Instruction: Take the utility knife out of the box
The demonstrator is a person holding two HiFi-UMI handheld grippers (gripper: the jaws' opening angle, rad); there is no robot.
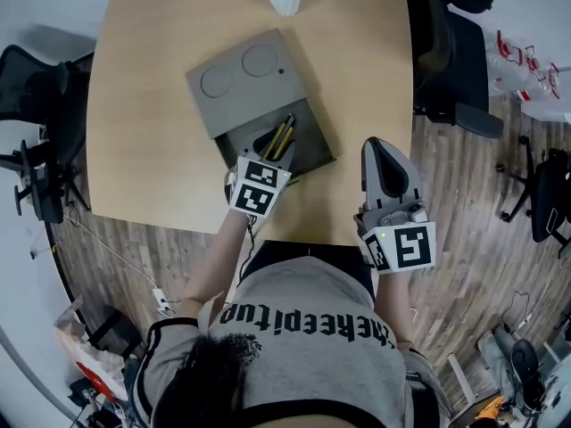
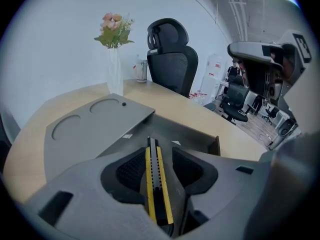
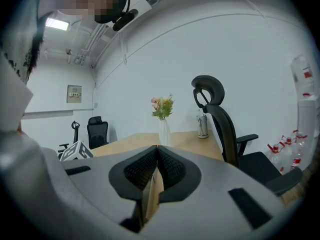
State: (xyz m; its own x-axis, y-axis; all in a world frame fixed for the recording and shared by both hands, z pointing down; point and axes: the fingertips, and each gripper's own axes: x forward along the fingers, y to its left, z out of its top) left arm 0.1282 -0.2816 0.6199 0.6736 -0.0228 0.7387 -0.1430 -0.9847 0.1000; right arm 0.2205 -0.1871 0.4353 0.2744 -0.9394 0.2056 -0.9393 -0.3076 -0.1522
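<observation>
Trainee: Where is the yellow-and-black utility knife (image 2: 158,184) right now?

Lead: It lies in the open end of the flat grey box (image 1: 317,145) on the light wooden desk (image 1: 152,141). The grey lid with two round recesses (image 1: 239,74) sits slid away from the person, so that compartment is open to reach.

Trainee: Which tool is nearer?

Lead: The left tool (image 2: 160,153), plainly. It hangs over the open compartment, tipped downward, with its jaws spread wide and the knife between them. The pads stand off each flank, so nothing is pinched yet. The right tool (image 3: 157,151) is well apart, to the right of the box by the desk's near edge. Its jaws are pressed together with nothing in them.

Trainee: How does the knife lie against the left tool?

Lead: Its long axis runs straight along the line the tool points, so the pads face its two yellow sides. Its narrow grey end points away from the person, toward the lid. In the head view that axis slants up and a little right.

Trainee: And the next move?

Lead: I judge a squeeze across the width, then a lift clear of the box walls. A skewed grip could let the handle swivel.
</observation>
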